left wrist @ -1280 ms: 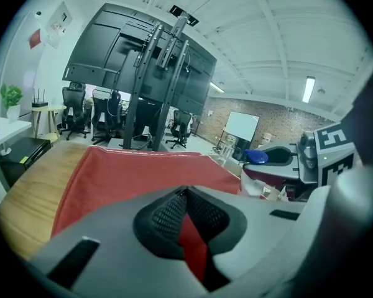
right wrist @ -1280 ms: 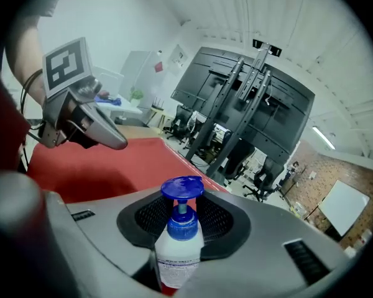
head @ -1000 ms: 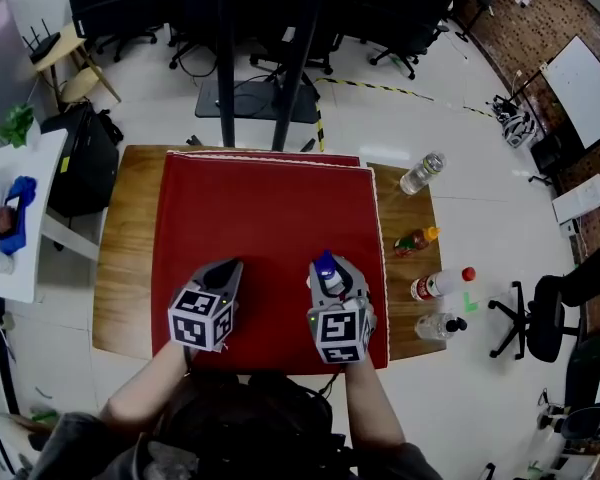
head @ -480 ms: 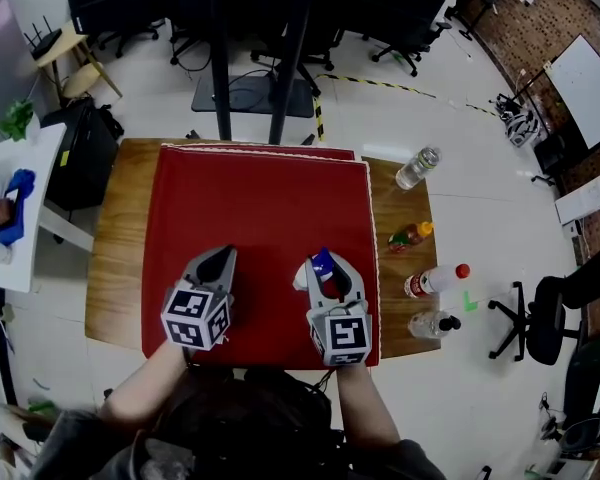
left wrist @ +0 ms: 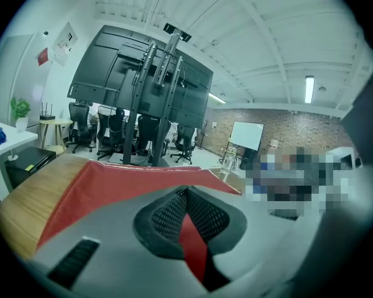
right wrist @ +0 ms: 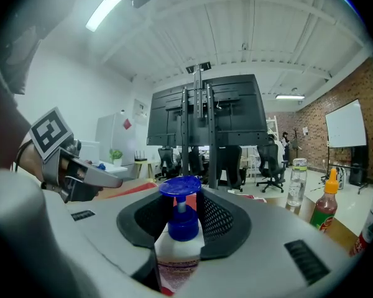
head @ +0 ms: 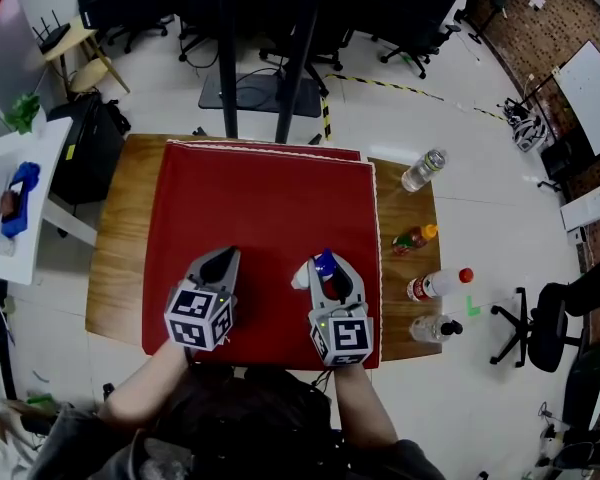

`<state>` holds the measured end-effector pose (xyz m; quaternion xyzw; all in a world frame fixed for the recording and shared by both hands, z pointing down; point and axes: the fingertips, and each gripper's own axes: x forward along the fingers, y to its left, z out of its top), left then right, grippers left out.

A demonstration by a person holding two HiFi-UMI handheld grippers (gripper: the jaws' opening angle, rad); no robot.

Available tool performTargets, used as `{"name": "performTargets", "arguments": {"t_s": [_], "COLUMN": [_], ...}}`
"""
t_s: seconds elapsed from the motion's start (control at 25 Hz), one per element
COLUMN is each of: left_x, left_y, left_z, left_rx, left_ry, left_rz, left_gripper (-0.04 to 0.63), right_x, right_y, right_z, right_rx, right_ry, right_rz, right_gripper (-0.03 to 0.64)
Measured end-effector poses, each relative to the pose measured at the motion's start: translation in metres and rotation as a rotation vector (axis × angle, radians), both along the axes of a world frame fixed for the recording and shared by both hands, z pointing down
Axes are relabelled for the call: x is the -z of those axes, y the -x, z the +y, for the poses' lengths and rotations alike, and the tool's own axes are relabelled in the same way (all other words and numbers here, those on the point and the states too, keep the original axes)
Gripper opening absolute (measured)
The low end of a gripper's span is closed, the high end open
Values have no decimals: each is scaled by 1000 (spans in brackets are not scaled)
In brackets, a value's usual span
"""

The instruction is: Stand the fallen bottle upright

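Clamping blue-capped bottle point(right wrist: 176, 253) in right claw point(right wrist: 181, 198), partly open | left claw point(left wrist: 185, 192) closed, empty

Red cloth point(head: 270, 208) on a brown wood-grain worktop point(head: 120, 238).
White bottle point(right wrist: 179, 244), blue cap; grey left gripper point(head: 223, 259) and right gripper point(head: 330, 268) carry black-and-white square markers.

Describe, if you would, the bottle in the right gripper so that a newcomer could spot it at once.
Near the front edge of the red cloth on the wooden table, the right gripper clamps a white bottle. Unlike the four bottles on the bare wood, it has a blue top.
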<state>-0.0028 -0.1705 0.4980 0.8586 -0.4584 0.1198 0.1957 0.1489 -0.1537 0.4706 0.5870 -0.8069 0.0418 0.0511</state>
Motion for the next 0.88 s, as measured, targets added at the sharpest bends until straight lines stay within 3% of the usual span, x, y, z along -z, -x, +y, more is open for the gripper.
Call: {"name": "performTargets", "arguments": {"t_s": [0.88], "left_x": [6], "left_y": [-10], "left_z": [-2], "left_rx": [-6], "left_ry": [-17], "left_rz": [14], "left_gripper": [26], "right_x": [0], "right_y": [-12], "right_z": [-1], "right_rx": [-34], "right_ry": [3], "right_rz": [-5], "right_gripper": [155]}}
